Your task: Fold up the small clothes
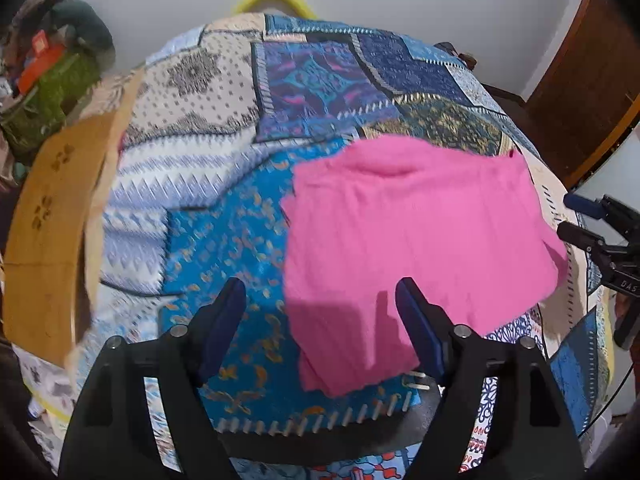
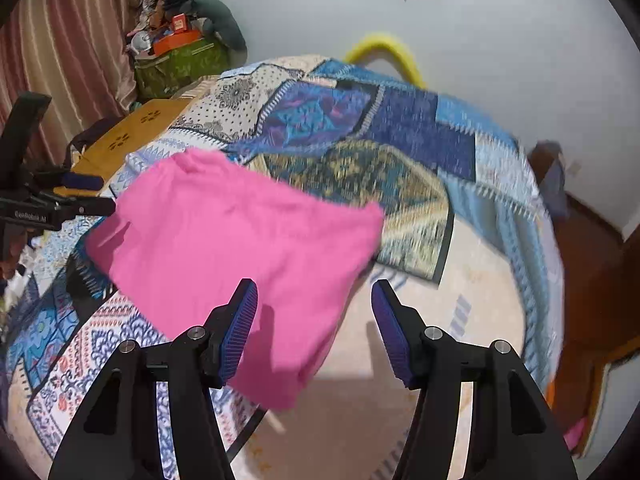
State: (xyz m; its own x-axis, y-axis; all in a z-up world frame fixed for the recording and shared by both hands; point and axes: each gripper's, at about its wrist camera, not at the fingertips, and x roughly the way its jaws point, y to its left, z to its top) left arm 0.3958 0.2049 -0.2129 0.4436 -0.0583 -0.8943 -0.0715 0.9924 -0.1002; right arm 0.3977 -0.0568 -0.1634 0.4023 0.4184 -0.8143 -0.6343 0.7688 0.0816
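Note:
A pink garment (image 1: 412,240) lies folded and flat on the patchwork bedspread (image 1: 224,152). My left gripper (image 1: 320,300) is open and empty, hovering over the garment's near left corner. In the right wrist view the pink garment (image 2: 240,248) lies left of centre on the bedspread (image 2: 400,152). My right gripper (image 2: 314,300) is open and empty above the garment's near right edge. The right gripper also shows at the right edge of the left wrist view (image 1: 584,216), and the left gripper at the left edge of the right wrist view (image 2: 88,194).
A yellow wooden board (image 1: 52,224) borders the bed's left side. A green bag piled with things (image 2: 180,60) stands in the far left corner by a curtain (image 2: 60,60). A yellow curved object (image 2: 384,52) sits behind the bed. A brown wooden door (image 1: 584,92) stands at the right.

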